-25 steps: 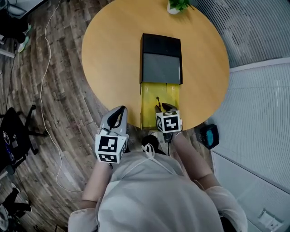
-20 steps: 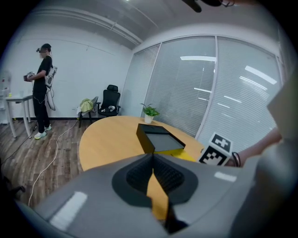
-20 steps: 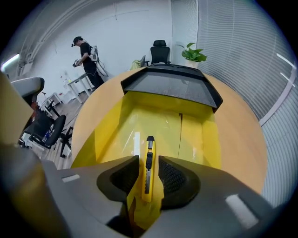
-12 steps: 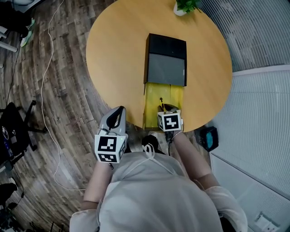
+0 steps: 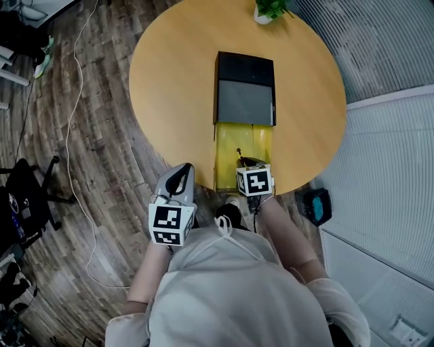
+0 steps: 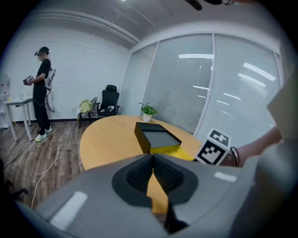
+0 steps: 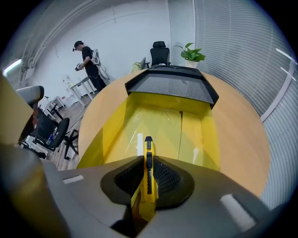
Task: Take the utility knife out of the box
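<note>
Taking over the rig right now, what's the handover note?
Left hand-held gripper: shut, empty, beside the round table's near edge.
Right hand-held gripper: jaws closing on the utility knife, which sits between the pads.
Knife is over the open yellow tray of the black box.
Done: tray open, knife reached.
Left: firm the grip, lift the knife out.

One round light-wood table (image 5: 176,88) is counted. On it one black rectangular box (image 5: 245,68) is found, with one yellow inner tray (image 5: 227,152) drawn out at its six o'clock. One yellow utility knife (image 7: 148,145) is counted. One small green potted plant (image 5: 268,8) is set at the table's twelve o'clock. Two chairs are counted: one black swivel chair (image 5: 24,196) at nine o'clock and one black office chair (image 6: 110,98) beyond the plant. One standing person (image 6: 43,93) is seen.
</note>
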Demonstrator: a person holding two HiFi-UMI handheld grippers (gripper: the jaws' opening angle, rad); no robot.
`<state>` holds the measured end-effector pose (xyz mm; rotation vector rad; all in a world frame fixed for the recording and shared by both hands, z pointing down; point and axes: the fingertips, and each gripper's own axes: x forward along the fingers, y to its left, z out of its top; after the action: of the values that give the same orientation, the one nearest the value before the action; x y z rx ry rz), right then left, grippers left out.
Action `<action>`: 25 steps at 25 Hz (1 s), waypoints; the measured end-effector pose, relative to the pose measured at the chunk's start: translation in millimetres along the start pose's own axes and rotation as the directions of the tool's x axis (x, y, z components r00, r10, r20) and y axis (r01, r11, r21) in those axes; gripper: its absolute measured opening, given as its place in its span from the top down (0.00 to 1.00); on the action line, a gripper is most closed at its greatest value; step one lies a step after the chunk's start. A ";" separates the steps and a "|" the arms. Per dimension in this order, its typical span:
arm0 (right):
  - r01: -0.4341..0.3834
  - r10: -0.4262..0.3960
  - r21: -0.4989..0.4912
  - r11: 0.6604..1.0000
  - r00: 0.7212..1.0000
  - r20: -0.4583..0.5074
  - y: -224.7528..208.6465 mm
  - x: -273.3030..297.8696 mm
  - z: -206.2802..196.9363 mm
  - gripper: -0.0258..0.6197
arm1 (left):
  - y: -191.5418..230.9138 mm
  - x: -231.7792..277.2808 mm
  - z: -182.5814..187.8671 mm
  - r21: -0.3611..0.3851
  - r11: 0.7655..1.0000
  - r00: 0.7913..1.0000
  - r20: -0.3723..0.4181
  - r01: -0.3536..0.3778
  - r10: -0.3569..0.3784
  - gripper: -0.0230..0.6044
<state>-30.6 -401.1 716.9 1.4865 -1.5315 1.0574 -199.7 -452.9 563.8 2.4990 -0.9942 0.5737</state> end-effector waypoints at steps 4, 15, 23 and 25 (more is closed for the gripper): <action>-0.018 0.018 -0.001 1.000 0.999 0.047 3.9 -18.6 6.9 0.86 | -14.3 0.0 5.1 0.022 0.999 1.000 0.006 0.028 -0.028 0.95; -0.073 0.070 -0.004 0.997 0.944 0.322 -0.1 -118.1 55.4 0.86 | -52.4 -7.0 49.4 0.110 0.992 0.993 0.092 0.069 -0.079 0.95; -0.087 0.081 -0.013 0.996 0.842 0.533 -5.6 -202.1 93.2 0.86 | -59.2 -15.7 112.8 0.189 0.981 0.974 0.212 0.040 -0.081 0.95; -0.083 0.070 -0.006 0.997 0.805 0.590 -11.2 -225.0 101.6 0.86 | -62.6 -20.3 132.2 0.189 0.981 0.964 0.251 0.034 -0.082 0.95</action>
<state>-3.9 -407.7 471.3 1.8958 -2.0209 0.6709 -138.6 -464.6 429.8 2.8124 -0.9936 0.3398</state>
